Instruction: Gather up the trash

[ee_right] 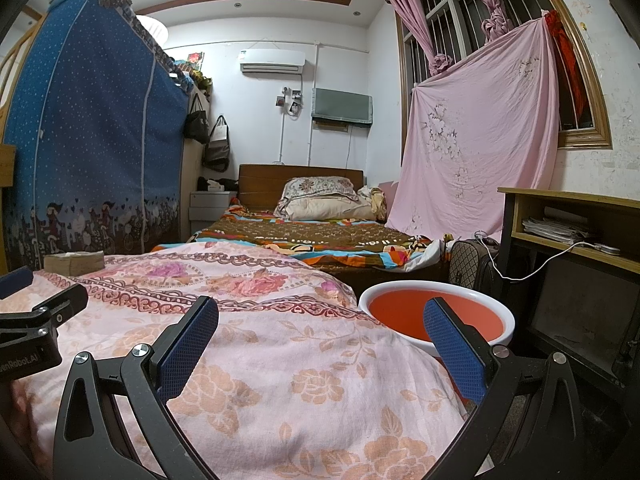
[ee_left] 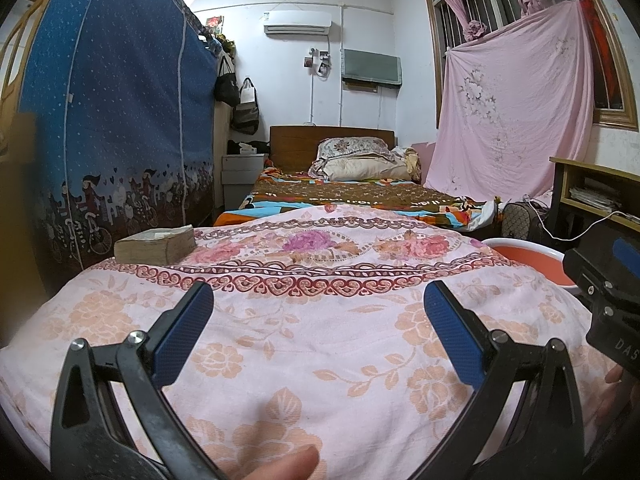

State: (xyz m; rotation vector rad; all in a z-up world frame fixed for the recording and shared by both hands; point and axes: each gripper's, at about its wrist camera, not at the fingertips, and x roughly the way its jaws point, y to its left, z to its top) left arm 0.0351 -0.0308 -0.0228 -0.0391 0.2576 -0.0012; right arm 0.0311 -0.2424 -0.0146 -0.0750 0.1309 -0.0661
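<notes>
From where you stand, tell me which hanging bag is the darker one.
The upper black bag beside the blue wardrobe; the grey bag hangs lower, right of it.

We see a pink floral cloth (ee_left: 304,344) with a dark red heart border, and each black tool carries 2 blue pads (ee_left: 182,340). The basin (ee_right: 436,316) is white outside, orange-red inside. There's a blue dotted wardrobe cover (ee_left: 120,112), a pale pink hanging sheet (ee_right: 480,152), and a brown patterned bedspread (ee_left: 348,194).
</notes>
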